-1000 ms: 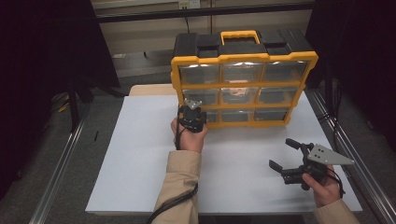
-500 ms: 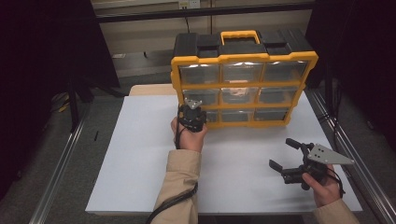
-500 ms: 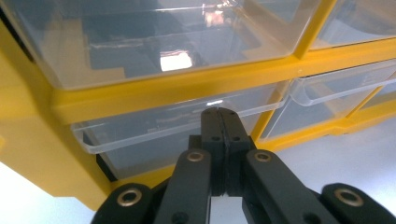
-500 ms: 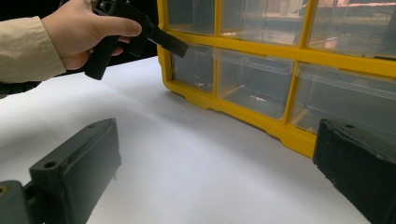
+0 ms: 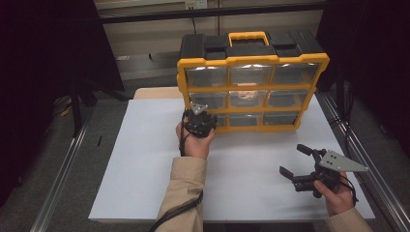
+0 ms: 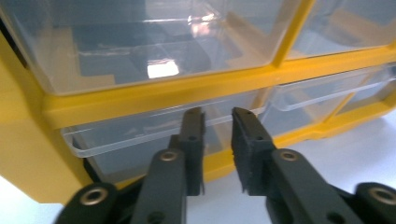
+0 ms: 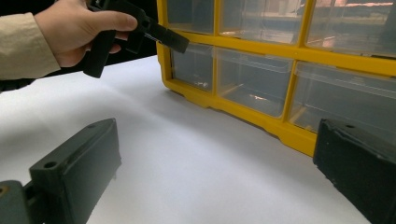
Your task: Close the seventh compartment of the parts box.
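The left gripper [image 6: 217, 126] has its jaws narrowly parted, tips at the clear lip of the bottom-left drawer [image 6: 154, 135] of the yellow drawer organizer [image 5: 251, 89], closing on nothing. The right gripper [image 5: 300, 162] has its jaws spread wide, empty, near the table's [image 5: 140, 159] right front corner, well apart from the organizer. The organizer stands upright at the table's far edge, black lid and yellow handle [image 5: 248, 36] on top.

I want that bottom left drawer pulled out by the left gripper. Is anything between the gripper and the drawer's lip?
Nothing visible. In the left gripper view the left gripper sits right at the clear lip of the bottom left drawer, jaws slightly apart, with no object between. The white table in front of the organizer looks bare.
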`<move>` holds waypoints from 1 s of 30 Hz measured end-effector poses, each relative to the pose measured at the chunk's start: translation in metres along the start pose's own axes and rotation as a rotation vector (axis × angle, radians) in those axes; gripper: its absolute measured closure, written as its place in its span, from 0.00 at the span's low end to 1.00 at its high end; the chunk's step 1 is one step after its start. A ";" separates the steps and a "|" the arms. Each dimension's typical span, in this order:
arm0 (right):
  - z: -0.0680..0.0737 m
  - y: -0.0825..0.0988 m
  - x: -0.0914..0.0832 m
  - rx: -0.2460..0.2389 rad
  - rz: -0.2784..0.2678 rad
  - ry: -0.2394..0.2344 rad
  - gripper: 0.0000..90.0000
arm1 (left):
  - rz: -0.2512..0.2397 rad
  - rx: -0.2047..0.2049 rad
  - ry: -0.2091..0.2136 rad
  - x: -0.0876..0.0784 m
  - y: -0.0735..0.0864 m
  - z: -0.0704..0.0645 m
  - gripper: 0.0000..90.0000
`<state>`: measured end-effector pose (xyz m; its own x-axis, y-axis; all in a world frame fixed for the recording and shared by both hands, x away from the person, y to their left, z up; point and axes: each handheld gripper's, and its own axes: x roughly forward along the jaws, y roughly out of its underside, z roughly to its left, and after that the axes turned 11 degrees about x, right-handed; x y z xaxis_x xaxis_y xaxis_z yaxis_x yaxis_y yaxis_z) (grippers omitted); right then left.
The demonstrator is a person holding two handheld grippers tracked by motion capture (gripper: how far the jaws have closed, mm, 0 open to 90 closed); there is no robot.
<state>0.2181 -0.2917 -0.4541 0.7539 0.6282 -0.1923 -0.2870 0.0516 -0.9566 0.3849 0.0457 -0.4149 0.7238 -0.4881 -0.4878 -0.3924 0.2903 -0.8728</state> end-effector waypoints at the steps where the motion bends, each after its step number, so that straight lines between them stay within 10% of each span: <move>1: 0.000 0.000 0.000 0.003 0.002 -0.002 0.01 | -0.004 0.008 0.016 -0.002 0.000 0.001 0.77; 30: 0.002 0.000 -0.004 0.005 -0.010 0.015 0.01 | -0.143 0.070 0.223 -0.042 0.011 0.011 0.11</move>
<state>0.2144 -0.2930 -0.4528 0.7653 0.6160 -0.1865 -0.2826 0.0614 -0.9573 0.3567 0.0786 -0.4043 0.6229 -0.6954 -0.3584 -0.2496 0.2574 -0.9335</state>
